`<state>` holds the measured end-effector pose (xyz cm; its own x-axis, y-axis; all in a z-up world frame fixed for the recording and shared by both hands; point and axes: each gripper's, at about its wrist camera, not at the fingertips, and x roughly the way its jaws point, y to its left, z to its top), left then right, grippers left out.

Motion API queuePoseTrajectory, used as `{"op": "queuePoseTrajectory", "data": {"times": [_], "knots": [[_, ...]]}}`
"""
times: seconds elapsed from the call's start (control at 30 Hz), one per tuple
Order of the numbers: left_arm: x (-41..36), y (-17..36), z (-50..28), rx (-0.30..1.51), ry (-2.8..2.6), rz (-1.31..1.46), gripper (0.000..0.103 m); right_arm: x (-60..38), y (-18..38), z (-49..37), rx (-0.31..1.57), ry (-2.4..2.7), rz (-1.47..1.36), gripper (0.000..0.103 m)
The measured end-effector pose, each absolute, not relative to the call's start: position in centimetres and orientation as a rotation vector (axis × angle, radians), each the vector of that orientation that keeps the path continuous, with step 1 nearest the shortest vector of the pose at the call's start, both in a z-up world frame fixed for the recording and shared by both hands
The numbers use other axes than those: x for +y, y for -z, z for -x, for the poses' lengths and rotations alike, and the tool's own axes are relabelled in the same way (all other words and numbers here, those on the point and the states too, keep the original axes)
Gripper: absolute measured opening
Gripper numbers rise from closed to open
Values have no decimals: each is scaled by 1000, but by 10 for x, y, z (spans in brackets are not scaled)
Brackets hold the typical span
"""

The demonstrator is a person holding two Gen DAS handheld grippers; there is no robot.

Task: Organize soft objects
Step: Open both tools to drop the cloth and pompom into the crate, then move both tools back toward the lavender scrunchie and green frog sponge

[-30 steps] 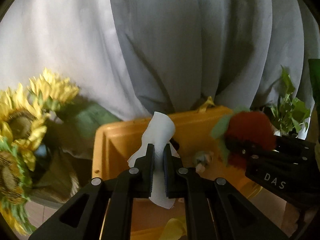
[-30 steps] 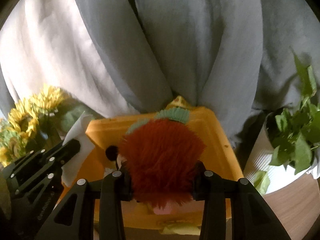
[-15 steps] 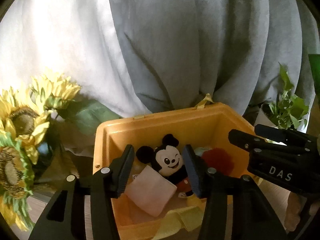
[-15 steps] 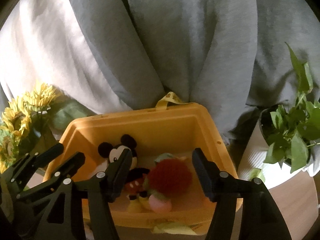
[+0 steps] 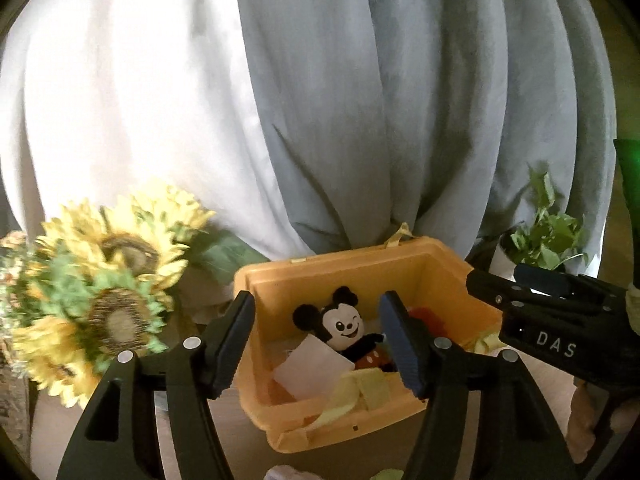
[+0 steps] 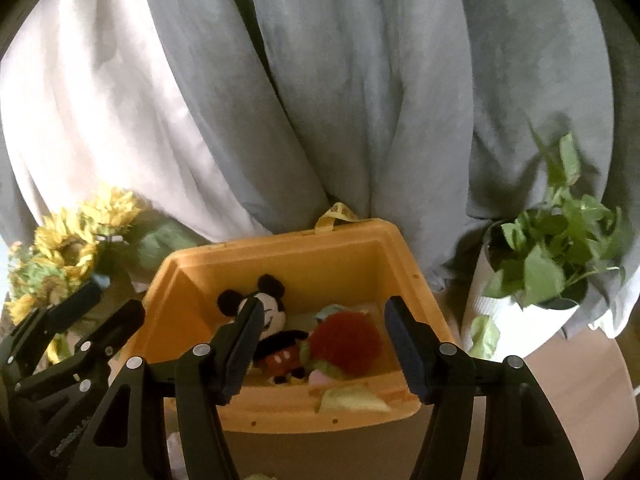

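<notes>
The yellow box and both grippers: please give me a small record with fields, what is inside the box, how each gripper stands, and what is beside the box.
container: yellow box, open top
inside: mouse plush, white cloth, red fuzzy toy, all lying loose
left gripper: open, empty, jaws have just been opening
right gripper: open, empty, jaws opened a moment ago
beside box: sunflowers on the picture's left, potted plant on the right
behind: grey curtain

My two wrist cameras sit side by side, both tilted down and looking close toward twelve o'clock, sharing the orange bin (image 5: 444, 264) (image 6: 280, 252) and grey curtain (image 5: 360, 100) (image 6: 360, 100).
</notes>
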<state>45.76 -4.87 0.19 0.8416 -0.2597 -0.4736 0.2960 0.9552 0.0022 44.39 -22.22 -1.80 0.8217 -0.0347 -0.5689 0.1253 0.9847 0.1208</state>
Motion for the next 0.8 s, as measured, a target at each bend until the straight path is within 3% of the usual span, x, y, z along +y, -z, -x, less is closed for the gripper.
{"op": "queuePoseTrajectory", "data": {"times": [0.4, 0.8], "knots": [[-12, -15, -406, 448, 247, -59, 70, -187, 2, -386, 534, 71, -157, 64], [5, 18, -383, 520, 234, -88, 72, -160, 35, -363, 610, 39, -176, 64]]}}
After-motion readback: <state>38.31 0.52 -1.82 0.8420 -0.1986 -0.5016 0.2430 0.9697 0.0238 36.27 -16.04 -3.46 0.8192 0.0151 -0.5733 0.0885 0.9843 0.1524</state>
